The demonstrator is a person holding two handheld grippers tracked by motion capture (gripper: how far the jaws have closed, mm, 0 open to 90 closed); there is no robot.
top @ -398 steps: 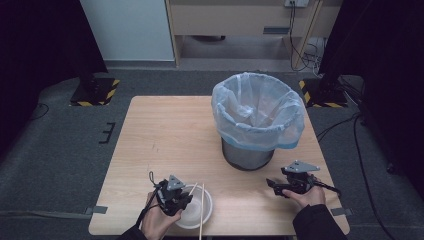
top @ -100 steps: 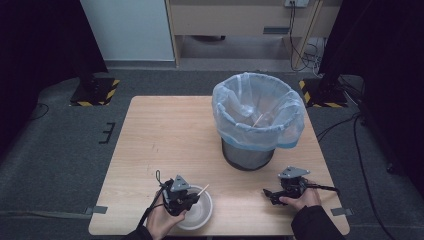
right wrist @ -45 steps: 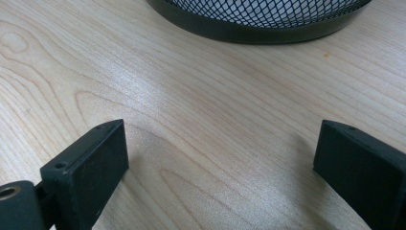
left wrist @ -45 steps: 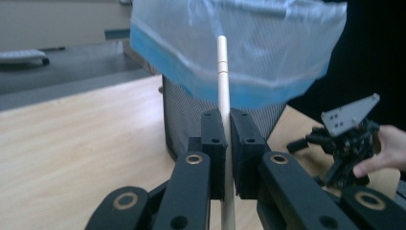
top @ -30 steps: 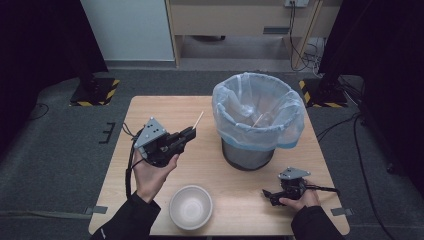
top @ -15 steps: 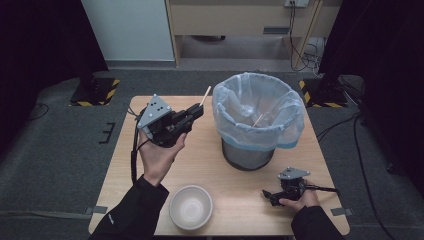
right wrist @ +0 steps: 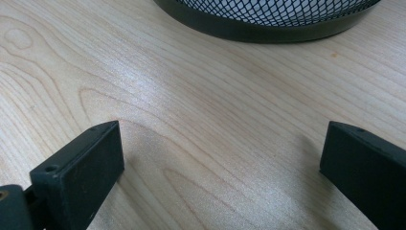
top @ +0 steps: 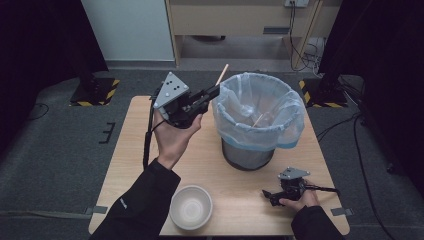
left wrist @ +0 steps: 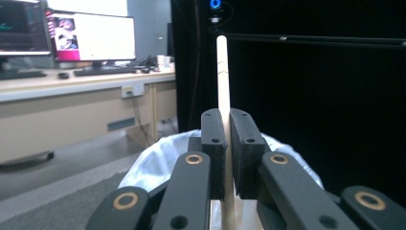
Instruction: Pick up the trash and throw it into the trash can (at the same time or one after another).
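Bin (top: 257,120) rim just beside held chopstick (top: 221,74); bowl (top: 190,206) well apart

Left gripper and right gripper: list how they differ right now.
The left gripper is shut on a wooden chopstick; the right gripper stands open with nothing between its jaws. The left gripper is raised beside the rim of the lined bin; the right gripper sits low on the table near the bin's base. Both are black, two-jawed and hand-held.
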